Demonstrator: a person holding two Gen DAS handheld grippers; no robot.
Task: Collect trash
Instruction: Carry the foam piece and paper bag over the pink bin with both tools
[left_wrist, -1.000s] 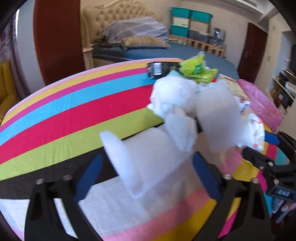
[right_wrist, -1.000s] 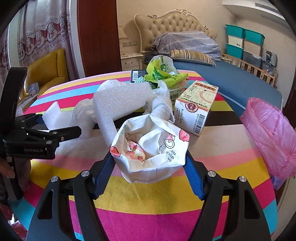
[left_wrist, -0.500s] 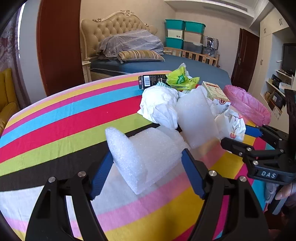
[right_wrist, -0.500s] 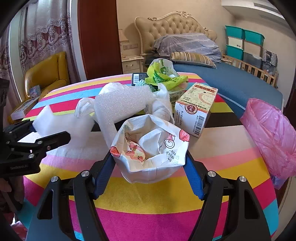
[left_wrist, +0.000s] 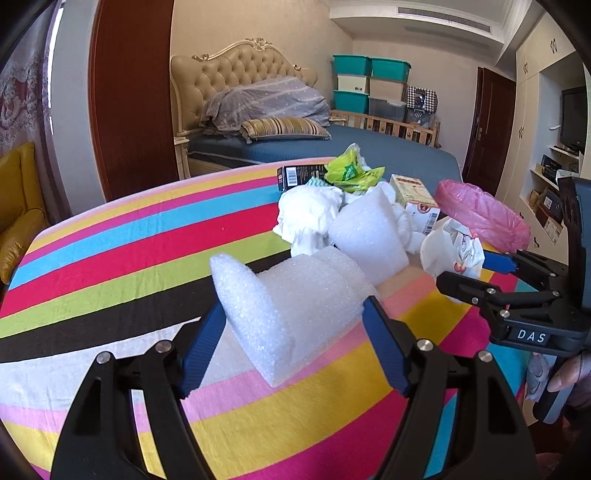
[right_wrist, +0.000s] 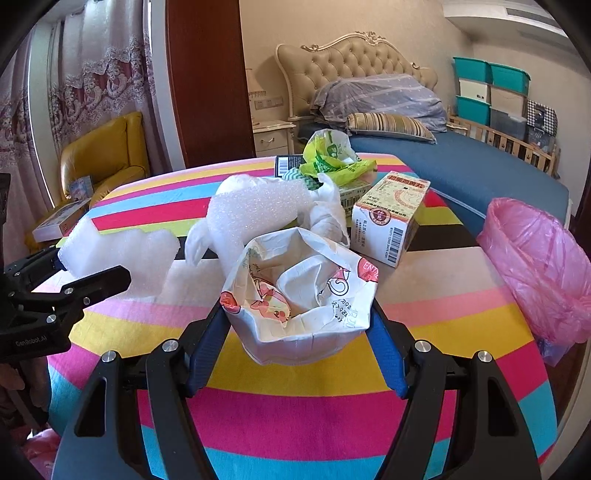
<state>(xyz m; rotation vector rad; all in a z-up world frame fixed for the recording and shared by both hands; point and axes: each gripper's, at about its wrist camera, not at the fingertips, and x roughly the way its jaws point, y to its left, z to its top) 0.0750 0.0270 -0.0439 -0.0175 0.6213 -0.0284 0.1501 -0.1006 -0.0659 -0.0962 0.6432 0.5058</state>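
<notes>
**Foam and paper bag in your jaws**

Bench (left_wrist: 110, 266) under a rainbow-striped cloth carries your trash heap, with the crinkled pink plastic bag (right_wrist: 543, 266) hanging at its right edge. Your left gripper (left_wrist: 293, 332) has its jaws pressed on both sides of the bent white foam block (left_wrist: 291, 306), near the front of the pile. Your right gripper (right_wrist: 297, 334) has its jaws clamped on the crumpled white printed paper bag (right_wrist: 299, 291), just in front of the cream carton box (right_wrist: 391, 218) and the green plastic wrapper (right_wrist: 332, 158).
</notes>
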